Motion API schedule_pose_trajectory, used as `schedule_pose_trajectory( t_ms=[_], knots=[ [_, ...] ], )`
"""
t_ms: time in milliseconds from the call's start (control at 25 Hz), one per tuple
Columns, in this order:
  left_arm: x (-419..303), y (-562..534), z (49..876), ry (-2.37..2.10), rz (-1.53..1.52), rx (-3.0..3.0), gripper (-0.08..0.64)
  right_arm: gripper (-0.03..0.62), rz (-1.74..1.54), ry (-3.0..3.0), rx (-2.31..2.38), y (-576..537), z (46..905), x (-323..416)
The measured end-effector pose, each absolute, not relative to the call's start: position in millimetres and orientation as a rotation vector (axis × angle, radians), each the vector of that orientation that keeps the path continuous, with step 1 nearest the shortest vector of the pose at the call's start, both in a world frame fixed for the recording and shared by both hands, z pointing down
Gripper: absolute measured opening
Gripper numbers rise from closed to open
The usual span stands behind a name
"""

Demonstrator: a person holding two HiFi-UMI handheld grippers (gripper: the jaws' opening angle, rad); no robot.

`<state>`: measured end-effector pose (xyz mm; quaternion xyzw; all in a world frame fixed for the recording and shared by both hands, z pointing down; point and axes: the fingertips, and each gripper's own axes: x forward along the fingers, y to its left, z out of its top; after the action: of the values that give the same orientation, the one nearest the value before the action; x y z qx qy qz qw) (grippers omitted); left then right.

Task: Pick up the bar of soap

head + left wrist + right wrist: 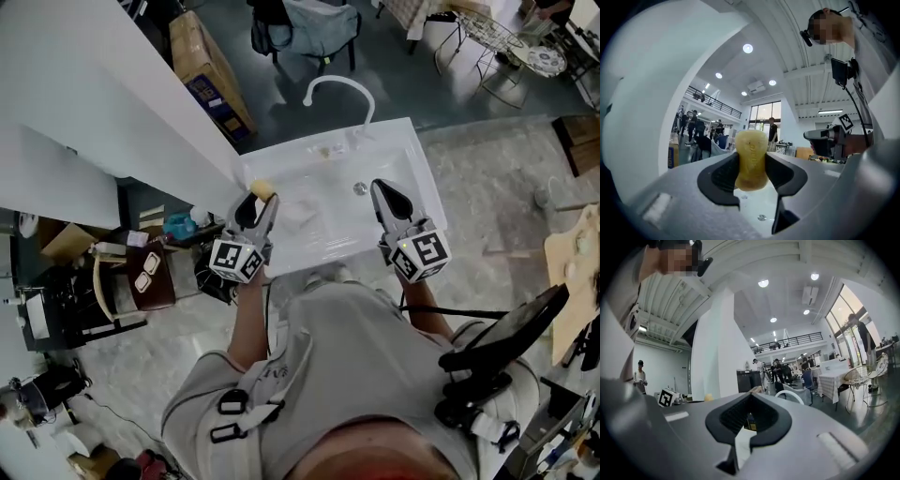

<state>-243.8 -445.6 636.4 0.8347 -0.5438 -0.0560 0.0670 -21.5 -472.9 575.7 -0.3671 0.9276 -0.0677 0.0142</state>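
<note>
The left gripper squeezes the yellow bar of soap in the air above the white sink, the right gripper is closed on nothing, and soap is slippery, so a firm squeeze and a slow lift work best.

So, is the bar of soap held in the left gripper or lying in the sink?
Held: its own view shows the bar of soap squeezed between both pads of the left gripper.
</note>
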Motion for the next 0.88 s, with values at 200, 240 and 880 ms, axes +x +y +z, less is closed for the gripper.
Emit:
schedule_pose_trajectory(
  t_ms=[200,240,880],
  knots=[
    [-251.7,-411.8,590.5,-1.798,-0.241,2.470,0.167,0.002,-0.096,2.954,-0.994,-466.0,562.0,-52.4],
    [-253.6,-407.6,584.0,-1.825,-0.257,2.458,0.167,0.002,-0.067,2.966,-0.960,-465.7,558.8,-58.8],
    [-277.6,-389.0,552.3,-1.989,-0.281,2.408,0.167,0.002,-0.079,2.988,-0.837,-473.1,549.4,-93.5]
  ],
)
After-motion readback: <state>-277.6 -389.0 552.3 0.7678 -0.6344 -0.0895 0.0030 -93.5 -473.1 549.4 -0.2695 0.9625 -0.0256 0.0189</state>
